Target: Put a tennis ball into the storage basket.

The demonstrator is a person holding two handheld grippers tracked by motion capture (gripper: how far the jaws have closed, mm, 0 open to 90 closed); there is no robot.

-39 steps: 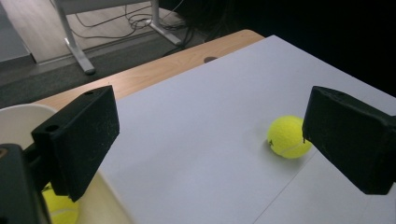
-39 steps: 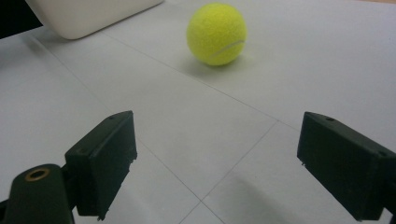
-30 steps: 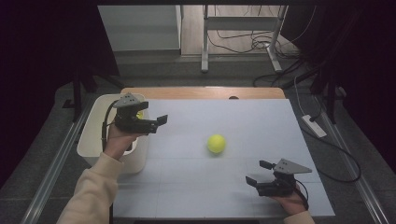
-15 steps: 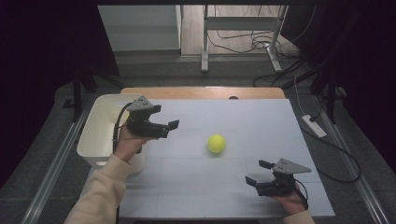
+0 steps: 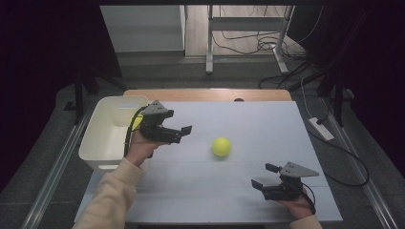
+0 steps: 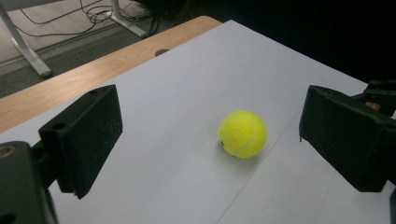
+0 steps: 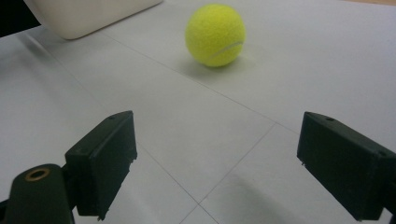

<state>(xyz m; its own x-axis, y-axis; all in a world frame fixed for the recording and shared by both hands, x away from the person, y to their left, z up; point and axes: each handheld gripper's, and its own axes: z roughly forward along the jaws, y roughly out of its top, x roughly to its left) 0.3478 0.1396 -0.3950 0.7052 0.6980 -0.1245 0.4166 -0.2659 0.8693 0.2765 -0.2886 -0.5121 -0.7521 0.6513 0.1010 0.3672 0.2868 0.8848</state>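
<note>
A yellow tennis ball (image 5: 221,146) lies on the white tabletop (image 5: 248,119), right of centre. My left gripper (image 5: 184,134) hovers to the ball's left, pointing at it. Its jaws have just been closing slightly but stand open, nothing between them. In the left gripper view the ball (image 6: 243,133) rests ahead of the wide-apart jaws of the left gripper (image 6: 210,121). My right gripper (image 5: 261,175) sits low near the front right, open and empty. In the right gripper view the ball (image 7: 215,35) lies well beyond the right gripper (image 7: 217,154).
A white plastic bin (image 5: 98,124) stands at the table's left edge, with something yellow (image 5: 137,122) inside behind the left gripper. The bin's corner (image 7: 93,14) shows in the right gripper view. A wooden strip (image 5: 205,94) borders the far edge. Cables lie on the floor beyond.
My left hand has carried its gripper from over the bin rightward over the table, towards the ball. The right gripper and the ball have stayed put.
</note>
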